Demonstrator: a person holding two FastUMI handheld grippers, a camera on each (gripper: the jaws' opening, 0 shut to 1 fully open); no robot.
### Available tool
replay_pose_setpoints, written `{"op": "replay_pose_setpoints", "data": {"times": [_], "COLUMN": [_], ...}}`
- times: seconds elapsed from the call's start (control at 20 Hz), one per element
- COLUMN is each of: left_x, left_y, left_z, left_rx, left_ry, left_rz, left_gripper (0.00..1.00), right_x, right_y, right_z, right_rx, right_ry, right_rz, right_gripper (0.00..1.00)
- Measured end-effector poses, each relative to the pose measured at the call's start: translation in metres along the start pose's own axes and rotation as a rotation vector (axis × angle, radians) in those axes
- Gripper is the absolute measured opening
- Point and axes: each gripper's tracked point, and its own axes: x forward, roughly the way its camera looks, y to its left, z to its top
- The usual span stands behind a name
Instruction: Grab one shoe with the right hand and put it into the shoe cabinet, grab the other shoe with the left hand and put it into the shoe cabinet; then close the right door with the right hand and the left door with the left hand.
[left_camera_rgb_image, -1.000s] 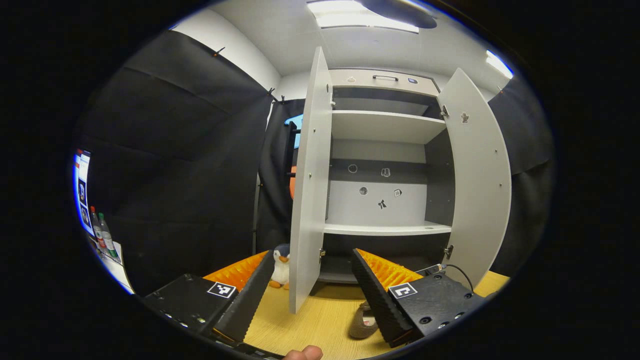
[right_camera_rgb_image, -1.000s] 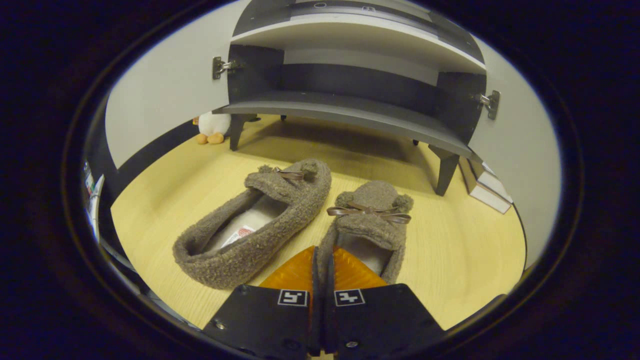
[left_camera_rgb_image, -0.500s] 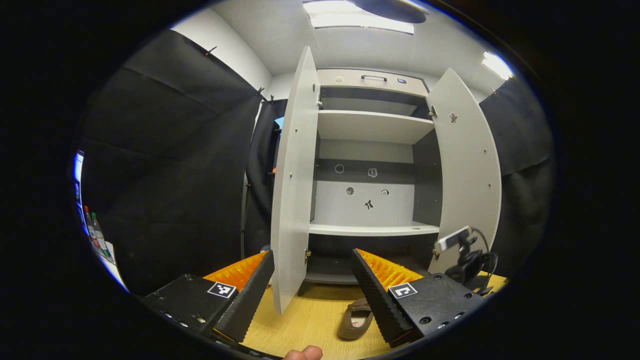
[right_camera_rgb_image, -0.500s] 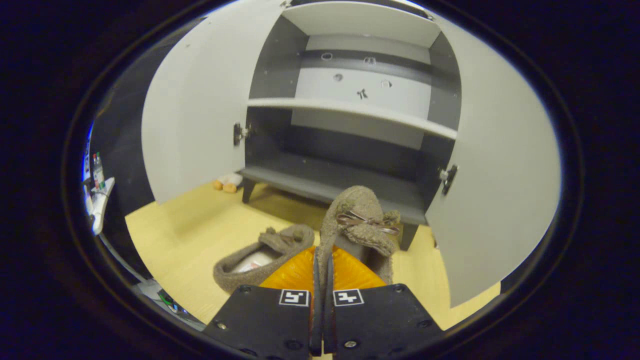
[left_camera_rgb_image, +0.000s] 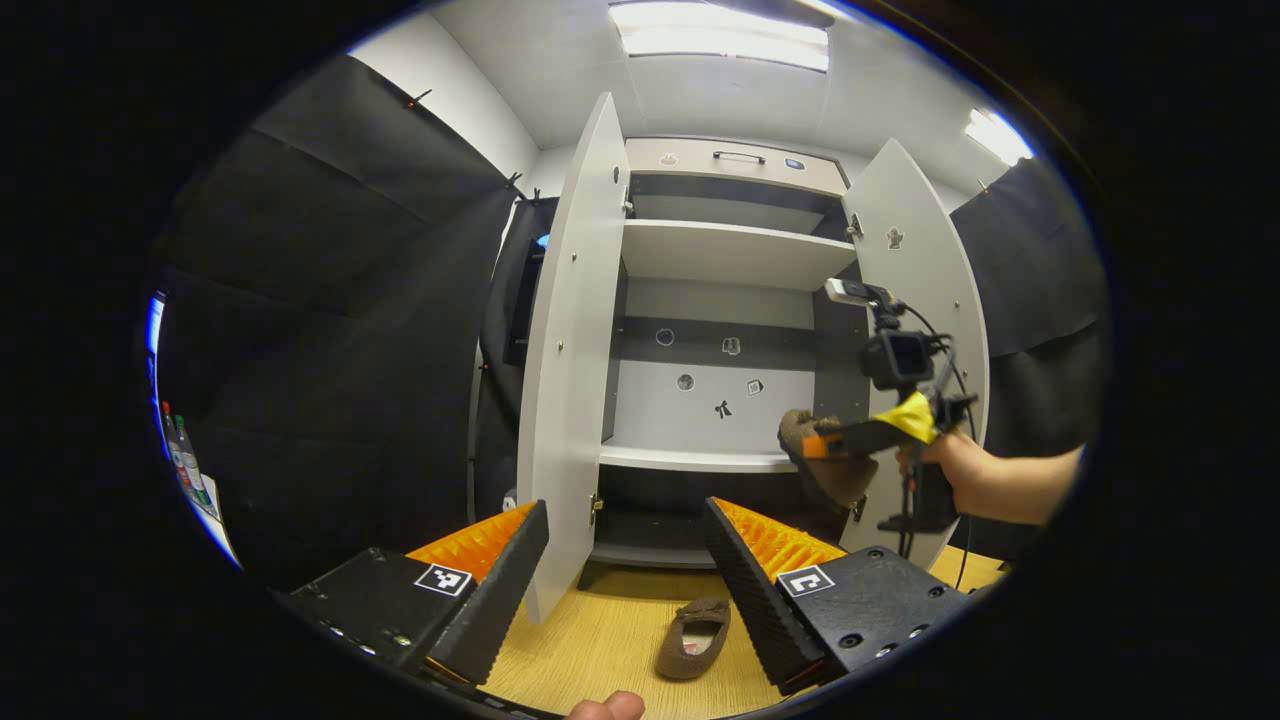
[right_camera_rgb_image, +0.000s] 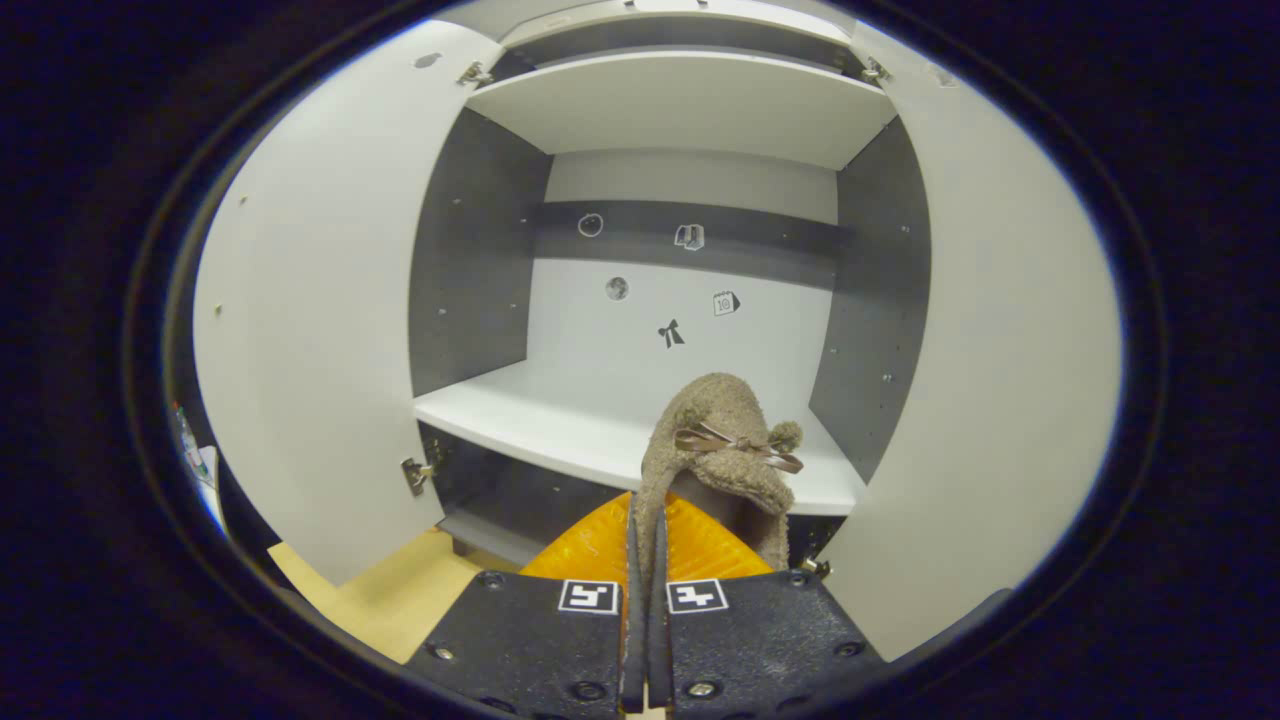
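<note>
One fuzzy shoe pinched in right hand-held gripper; left hand-held gripper spread.

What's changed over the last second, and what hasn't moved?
The right gripper, shut on one shoe, lifted it off the floor up to the cabinet's middle shelf. The other shoe stayed on the floor, both doors stayed open, and the left gripper stayed open, holding nothing.
</note>
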Motion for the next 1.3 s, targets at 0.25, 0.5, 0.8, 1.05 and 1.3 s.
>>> {"op": "replay_pose_setpoints", "data": {"times": [0.25, 0.5, 0.8, 1.05, 1.3], "left_x": [-0.001, -0.002, 0.001, 0.007, 0.016], "left_y": [0.018, 0.035, 0.036, 0.022, -0.001], "left_z": [-0.001, -0.003, 0.0, 0.001, -0.004], "left_rx": [0.016, 0.016, 0.011, 0.001, -0.007], "left_ry": [0.001, 0.011, 0.0, -0.005, 0.007], "left_rz": [0.045, 0.085, 0.085, 0.046, -0.014], "left_gripper": [0.95, 0.95, 0.95, 0.95, 0.95], "right_x": [0.071, 0.105, 0.099, 0.045, -0.043], "right_y": [-0.019, -0.017, -0.011, -0.007, 0.0], "right_z": [0.024, 0.026, 0.042, 0.066, 0.058], "right_rx": [-0.08, -0.11, -0.109, -0.038, -0.028], "right_ry": [0.088, 0.158, 0.126, 0.018, -0.097], "right_rz": [-0.082, -0.123, -0.117, -0.071, -0.021], "right_gripper": [0.04, 0.1, 0.2, 0.21, 0.29]}}
